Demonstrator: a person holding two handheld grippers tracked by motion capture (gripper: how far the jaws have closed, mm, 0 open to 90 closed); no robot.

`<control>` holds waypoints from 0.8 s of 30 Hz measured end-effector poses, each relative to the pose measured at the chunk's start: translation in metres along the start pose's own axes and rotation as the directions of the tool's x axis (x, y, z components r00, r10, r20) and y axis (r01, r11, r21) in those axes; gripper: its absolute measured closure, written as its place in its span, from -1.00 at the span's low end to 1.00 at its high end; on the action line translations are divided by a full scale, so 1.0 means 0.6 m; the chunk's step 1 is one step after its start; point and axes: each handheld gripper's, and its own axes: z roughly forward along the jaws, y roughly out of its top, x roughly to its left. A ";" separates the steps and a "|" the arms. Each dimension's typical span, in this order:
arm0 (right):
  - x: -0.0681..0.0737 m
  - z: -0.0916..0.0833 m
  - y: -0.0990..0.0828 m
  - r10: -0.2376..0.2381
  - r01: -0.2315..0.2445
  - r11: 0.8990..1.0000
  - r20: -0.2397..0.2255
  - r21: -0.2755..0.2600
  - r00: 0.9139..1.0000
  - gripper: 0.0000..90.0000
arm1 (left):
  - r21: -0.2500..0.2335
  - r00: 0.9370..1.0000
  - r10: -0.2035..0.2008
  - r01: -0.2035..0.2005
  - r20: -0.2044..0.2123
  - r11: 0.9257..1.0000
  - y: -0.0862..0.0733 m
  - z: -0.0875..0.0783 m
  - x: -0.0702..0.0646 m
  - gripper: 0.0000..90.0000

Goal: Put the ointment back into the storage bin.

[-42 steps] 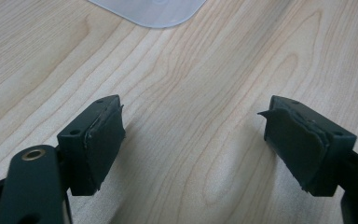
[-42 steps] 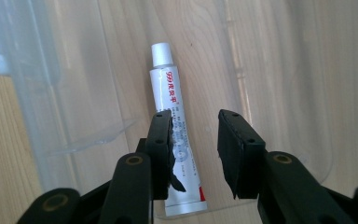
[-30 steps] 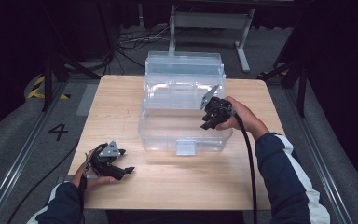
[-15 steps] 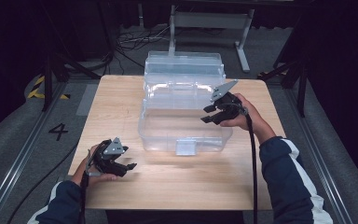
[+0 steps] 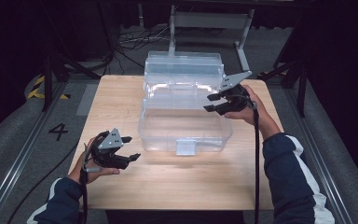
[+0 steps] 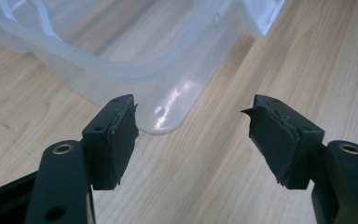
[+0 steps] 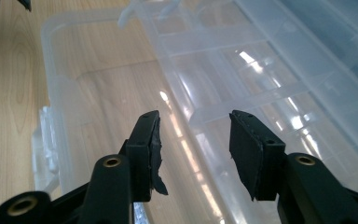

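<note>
Hovering above the clear plastic box (image 5: 186,112), the right gripper (image 5: 216,103) has its jaws partly open and empty. The left gripper (image 5: 129,149) has been closing its jaws, nothing between them; the box corner lies just ahead of them.

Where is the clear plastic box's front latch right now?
In the high view, the latch sits mid-front on the clear plastic box, facing the person, right of the left hand-held gripper.

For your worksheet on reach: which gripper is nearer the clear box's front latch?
Left. The left gripper hovers off the box's front left corner, beside the latch; the right gripper hangs over the right rim, farther back.
</note>
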 end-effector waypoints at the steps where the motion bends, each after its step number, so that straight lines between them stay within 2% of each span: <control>1: -0.001 -0.003 0.002 0.002 -0.002 1.000 0.003 -0.010 1.000 0.19 | 0.003 1.000 0.003 -0.003 -0.002 1.000 0.004 -0.001 0.000 -0.28; 7: -0.016 -0.010 0.013 0.007 -0.006 1.000 0.045 -0.027 0.999 0.19 | -0.003 1.000 0.010 -0.010 -0.001 1.000 0.022 0.003 -0.001 -0.29; 8: -0.026 -0.011 0.016 0.023 -0.021 0.999 0.057 -0.044 0.998 0.18 | -0.004 1.000 0.014 -0.014 -0.002 1.000 0.025 0.004 0.000 -0.29; 14: -0.045 -0.007 0.017 0.051 -0.047 0.998 0.080 -0.050 0.995 0.15 | -0.020 1.000 0.030 -0.030 0.009 0.999 0.045 0.010 0.004 -0.29; 15: -0.054 -0.006 0.017 0.057 -0.051 0.997 0.102 -0.060 0.993 0.13 | -0.021 1.000 0.030 -0.030 0.009 0.999 0.048 0.012 0.004 -0.29; 19: -0.065 -0.006 0.016 0.073 -0.063 0.994 0.110 -0.084 0.991 0.12 | -0.022 0.999 0.040 -0.039 0.014 0.999 0.059 0.022 0.006 -0.29; 20: -0.076 -0.006 0.018 0.090 -0.078 0.993 0.135 -0.091 0.987 0.12 | -0.020 0.999 0.043 -0.043 0.017 0.999 0.062 0.025 0.007 -0.29; 24: -0.090 -0.003 0.021 0.092 -0.081 0.993 0.141 -0.084 0.986 0.12 | -0.019 0.999 0.047 -0.047 0.026 0.999 0.071 0.037 0.011 -0.29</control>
